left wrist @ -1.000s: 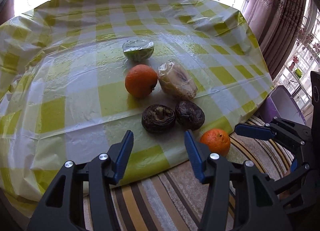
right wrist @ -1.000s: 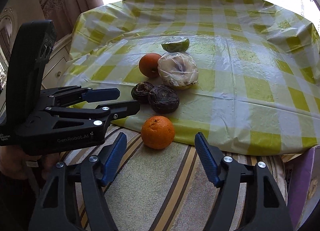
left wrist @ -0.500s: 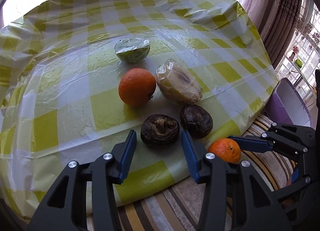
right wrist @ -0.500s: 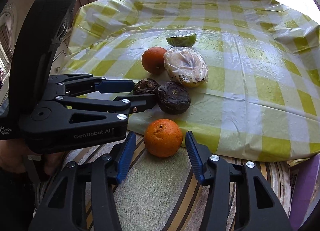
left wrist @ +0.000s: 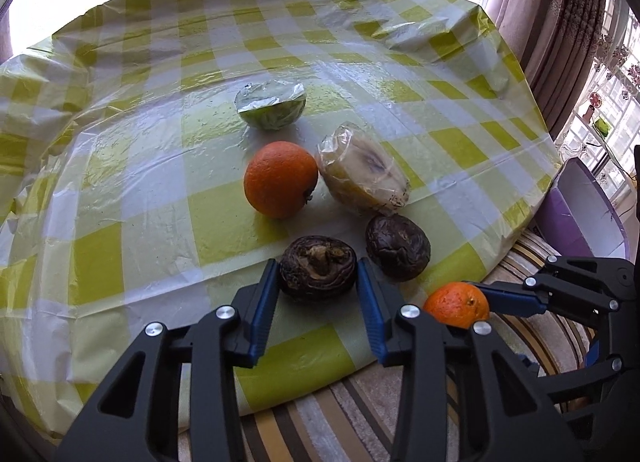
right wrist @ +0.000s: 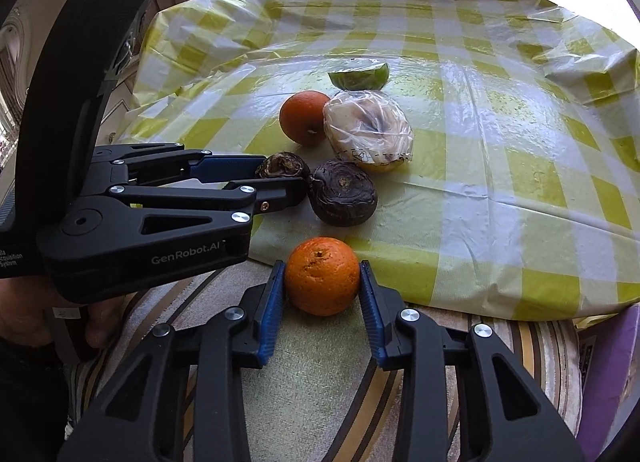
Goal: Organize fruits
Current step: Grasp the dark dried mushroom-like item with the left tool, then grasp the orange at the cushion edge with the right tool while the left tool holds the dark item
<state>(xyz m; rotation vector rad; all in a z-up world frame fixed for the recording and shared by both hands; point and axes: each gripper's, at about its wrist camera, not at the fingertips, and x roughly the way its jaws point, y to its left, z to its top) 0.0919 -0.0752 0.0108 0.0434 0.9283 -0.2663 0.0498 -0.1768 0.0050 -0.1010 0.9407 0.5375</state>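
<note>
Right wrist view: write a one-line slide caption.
Right gripper shut on small orange beside checked tablecloth.

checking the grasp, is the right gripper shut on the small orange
Shut: the right gripper has both blue pads against the small orange.

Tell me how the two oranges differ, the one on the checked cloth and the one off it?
The big orange lies free on the checked cloth; the small orange rests on the striped surface beside it, clamped in the right tool. The big one touches a wrapped fruit; the small one touches no fruit. Both are round, whole and unwrapped.
</note>
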